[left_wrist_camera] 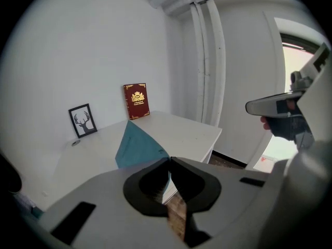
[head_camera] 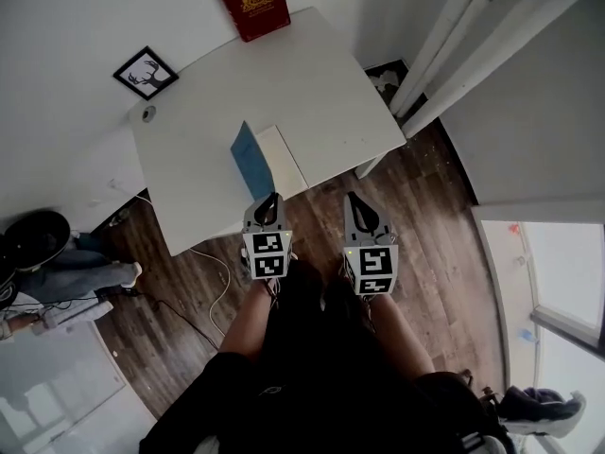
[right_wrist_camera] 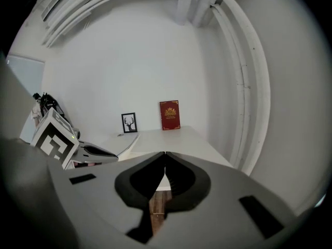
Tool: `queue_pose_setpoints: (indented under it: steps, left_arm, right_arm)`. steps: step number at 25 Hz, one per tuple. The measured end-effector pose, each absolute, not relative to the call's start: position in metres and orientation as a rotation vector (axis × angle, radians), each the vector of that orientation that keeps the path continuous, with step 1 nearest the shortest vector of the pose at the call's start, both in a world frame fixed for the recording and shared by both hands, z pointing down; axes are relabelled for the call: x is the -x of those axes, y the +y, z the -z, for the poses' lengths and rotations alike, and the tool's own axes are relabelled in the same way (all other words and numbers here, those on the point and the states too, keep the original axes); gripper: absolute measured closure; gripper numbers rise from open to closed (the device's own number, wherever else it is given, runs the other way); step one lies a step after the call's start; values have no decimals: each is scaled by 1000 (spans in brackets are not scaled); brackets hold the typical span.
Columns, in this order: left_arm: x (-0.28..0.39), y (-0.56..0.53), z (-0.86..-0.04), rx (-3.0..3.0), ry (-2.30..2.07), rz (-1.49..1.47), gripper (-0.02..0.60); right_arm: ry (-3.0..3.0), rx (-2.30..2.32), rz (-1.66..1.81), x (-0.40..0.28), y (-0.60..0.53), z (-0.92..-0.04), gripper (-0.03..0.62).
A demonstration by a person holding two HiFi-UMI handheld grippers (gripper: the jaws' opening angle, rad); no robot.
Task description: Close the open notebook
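The open notebook (head_camera: 282, 159) lies near the front edge of the white table (head_camera: 312, 93), its blue cover (head_camera: 250, 160) raised upright on the left and its white pages lying flat on the right. In the left gripper view the blue cover (left_wrist_camera: 136, 144) rises just beyond my left gripper (left_wrist_camera: 169, 160). My left gripper (head_camera: 272, 198) hangs just in front of the table edge below the notebook, jaws shut and empty. My right gripper (head_camera: 352, 197) is off the table's front edge over the wooden floor, also shut with nothing in it (right_wrist_camera: 164, 153). Neither touches the notebook.
A red book (head_camera: 253, 3) and a framed deer picture (head_camera: 146, 73) lean on the wall at the table's back. A small round object (head_camera: 148, 113) lies at the left corner. A cable (head_camera: 219, 287) runs over the wooden floor. White pipes (head_camera: 444, 55) climb the wall on the right.
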State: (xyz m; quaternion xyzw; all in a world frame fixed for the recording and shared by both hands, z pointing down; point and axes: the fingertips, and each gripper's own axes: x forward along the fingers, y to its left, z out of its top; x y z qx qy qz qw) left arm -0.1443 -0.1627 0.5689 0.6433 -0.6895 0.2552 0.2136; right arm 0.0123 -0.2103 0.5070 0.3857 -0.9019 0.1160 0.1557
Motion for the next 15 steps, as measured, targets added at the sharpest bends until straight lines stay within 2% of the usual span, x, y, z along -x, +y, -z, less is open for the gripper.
queue_pose_setpoints:
  steps: [15]
  left_arm:
    - [109,-180,-614,-1836,-1739,-867,565]
  right_arm:
    - [-2498,-1255,-371,-55,-219,-515,572]
